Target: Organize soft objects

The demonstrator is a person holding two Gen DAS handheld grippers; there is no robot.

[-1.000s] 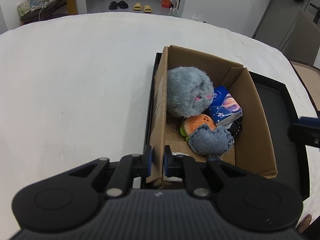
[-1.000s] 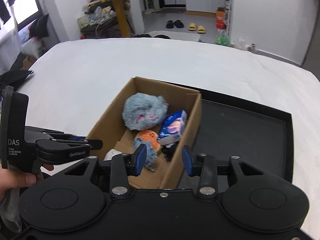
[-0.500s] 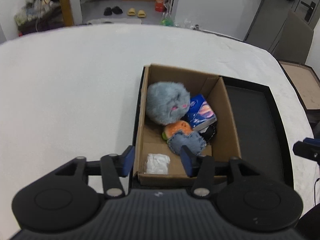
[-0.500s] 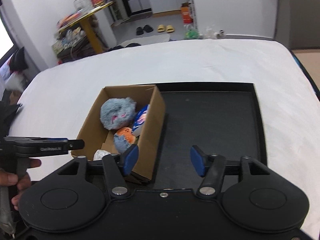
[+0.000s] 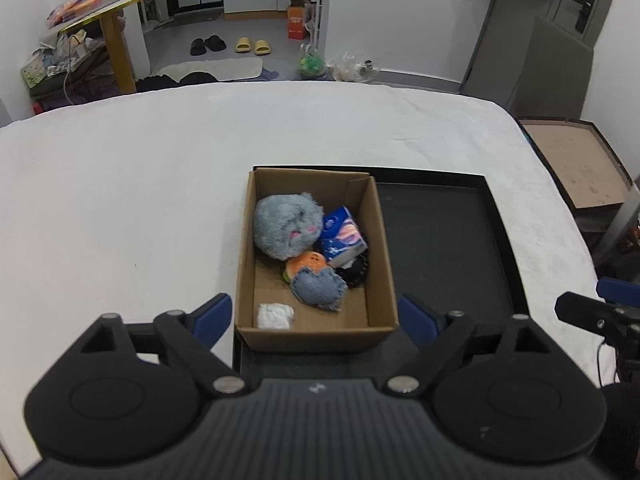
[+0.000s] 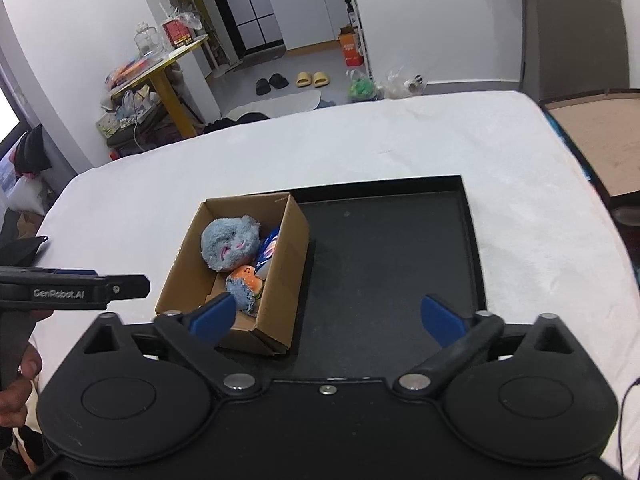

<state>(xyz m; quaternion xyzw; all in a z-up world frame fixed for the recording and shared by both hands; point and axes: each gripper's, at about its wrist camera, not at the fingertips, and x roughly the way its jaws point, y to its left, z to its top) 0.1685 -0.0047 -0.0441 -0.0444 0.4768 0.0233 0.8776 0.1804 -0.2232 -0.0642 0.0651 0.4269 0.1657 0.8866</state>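
Observation:
A cardboard box stands at the left end of a black tray on the white table. In it lie a fluffy grey-blue plush, a blue tissue pack, an orange burger toy, a denim pouch, a black item and a white wad. My left gripper is open and empty, above the box's near end. My right gripper is open and empty, above the tray's near edge.
The white table stretches left and behind the tray. The left gripper shows at the left in the right wrist view; the right gripper's tip shows at the right in the left wrist view. A brown board stands past the table's right edge.
My left gripper let go of the box's left wall and opened wide. Both grippers pulled back and up from the box; the right jaws opened wider.

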